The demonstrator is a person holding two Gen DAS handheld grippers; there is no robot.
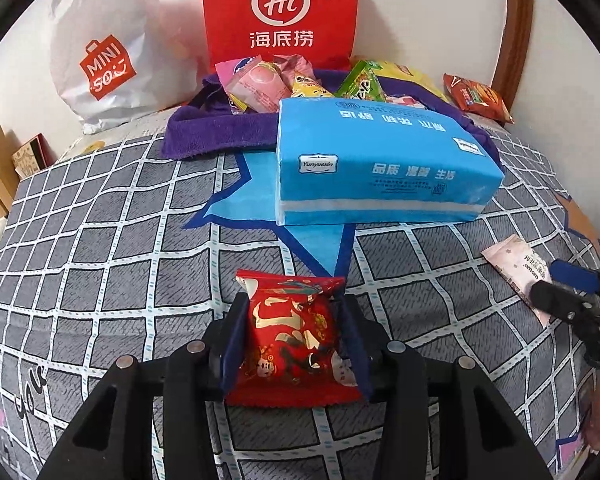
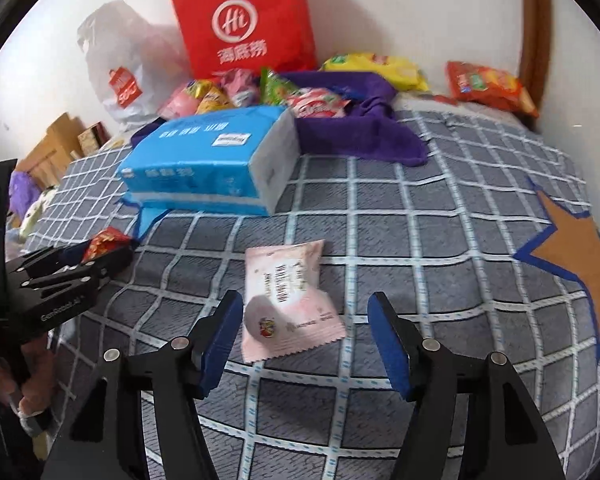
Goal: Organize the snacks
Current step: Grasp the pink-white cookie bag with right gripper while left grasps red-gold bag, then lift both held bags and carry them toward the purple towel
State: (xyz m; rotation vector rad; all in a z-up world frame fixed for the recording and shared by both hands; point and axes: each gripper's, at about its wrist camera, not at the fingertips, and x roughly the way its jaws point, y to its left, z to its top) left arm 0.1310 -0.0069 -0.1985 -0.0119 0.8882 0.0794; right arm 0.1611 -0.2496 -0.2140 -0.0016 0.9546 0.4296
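A red snack packet with gold print sits between the blue pads of my left gripper, which is shut on it just above the checked bedcover. The right wrist view shows the same left gripper at the far left, with the red packet sticking out of it. A pink snack packet lies flat on the cover. My right gripper stands open around it, both pads apart from the wrapper. In the left wrist view the pink packet and the right gripper are at the right edge.
A blue tissue pack lies mid-bed. Behind it a purple towel holds several snack bags. A red paper bag and a white plastic bag stand against the wall. An orange chip bag lies at the back right.
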